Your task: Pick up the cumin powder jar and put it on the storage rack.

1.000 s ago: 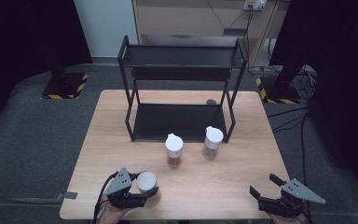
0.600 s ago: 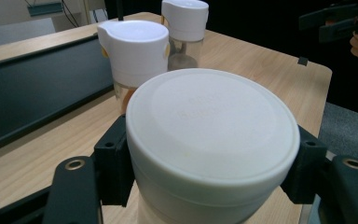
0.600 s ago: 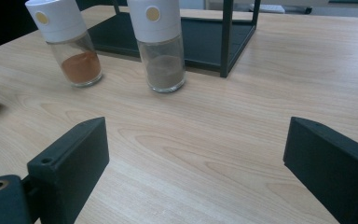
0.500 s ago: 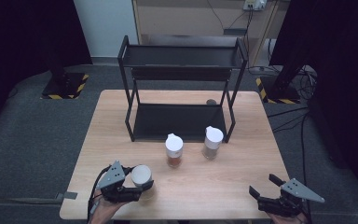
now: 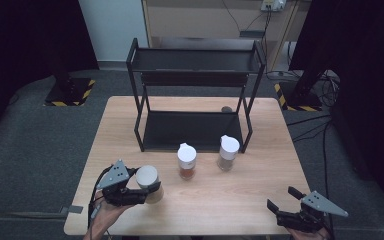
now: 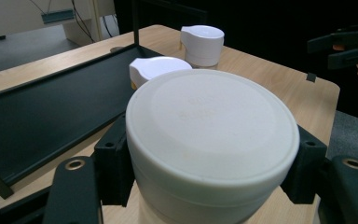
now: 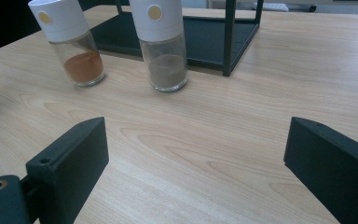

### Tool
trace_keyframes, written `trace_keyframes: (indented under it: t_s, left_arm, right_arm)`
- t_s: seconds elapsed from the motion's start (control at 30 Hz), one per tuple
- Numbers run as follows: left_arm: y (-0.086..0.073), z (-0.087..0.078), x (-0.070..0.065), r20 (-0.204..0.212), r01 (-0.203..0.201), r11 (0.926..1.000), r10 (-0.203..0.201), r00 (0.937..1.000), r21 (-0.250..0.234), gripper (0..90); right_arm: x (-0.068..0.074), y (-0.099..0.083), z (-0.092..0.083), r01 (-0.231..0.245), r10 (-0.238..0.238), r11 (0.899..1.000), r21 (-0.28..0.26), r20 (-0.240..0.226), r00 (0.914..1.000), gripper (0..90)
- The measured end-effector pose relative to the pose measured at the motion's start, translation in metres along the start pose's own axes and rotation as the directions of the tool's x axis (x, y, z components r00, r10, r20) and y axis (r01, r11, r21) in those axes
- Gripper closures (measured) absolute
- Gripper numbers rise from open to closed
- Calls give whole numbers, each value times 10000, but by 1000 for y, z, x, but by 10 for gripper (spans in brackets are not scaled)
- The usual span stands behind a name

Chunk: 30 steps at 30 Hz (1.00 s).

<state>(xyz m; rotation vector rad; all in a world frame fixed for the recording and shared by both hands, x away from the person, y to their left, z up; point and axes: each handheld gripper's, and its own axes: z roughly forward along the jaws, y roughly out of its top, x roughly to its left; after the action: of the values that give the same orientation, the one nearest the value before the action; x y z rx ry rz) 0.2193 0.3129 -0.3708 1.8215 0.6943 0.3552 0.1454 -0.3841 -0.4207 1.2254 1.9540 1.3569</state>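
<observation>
My left gripper [image 5: 147, 189] is shut on a white-capped spice jar [image 5: 148, 182], held just above the table's front left; in the left gripper view its round white cap [image 6: 212, 133] sits clamped between the black jaws. Two more jars stand in front of the black two-tier rack [image 5: 196, 95]: one with orange-red powder [image 5: 187, 161] [image 7: 72, 42] and one with grey-brown powder [image 5: 227, 152] [image 7: 161, 42]. My right gripper [image 5: 285, 199] rests open at the front right corner, its jaws wide apart over bare wood [image 7: 196, 158].
The wooden table [image 5: 260, 185] has free room between the two hands. The rack's lower shelf [image 5: 190, 131] is bare and its upper shelf [image 5: 195, 61] too. A small dark round object [image 5: 226, 109] lies by the rack's right rear leg.
The left gripper has lifted the jar and drifted slightly left, tilting it. The right gripper has stayed where it was.
</observation>
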Motion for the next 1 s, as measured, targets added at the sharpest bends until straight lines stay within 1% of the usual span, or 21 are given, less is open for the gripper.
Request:
trace_keyframes:
  t_s: [0.13, 0.27, 0.5, 0.7, 1.0]
  left_arm:
    - [5, 0, 5, -111, 14, 10000, -15, 9999, -96, 325]
    - [12, 2, 9, -261, -19, 10000, 19, 9997, -26, 325]
    - [23, 9, 16, -641, -110, 9999, 114, 9979, 69, 325]
    - [29, 16, 22, -942, -46, 10000, 39, 9955, -70, 325]
    - [45, 35, 29, -1360, 10, 9998, -38, 9907, -207, 326]
  right_arm:
    - [0, 0, 0, 2, -2, 10000, 10, -7, 10000, 65]
    - [0, 0, 0, 11, -11, 10000, 15, -6, 10000, 64]
    - [0, 0, 1, 19, -19, 10000, 39, -11, 10000, 64]
    - [0, 0, 1, 28, -28, 10000, 34, 2, 10000, 64]
    - [-1, 0, 0, 35, -35, 10000, 14, -5, 10000, 64]
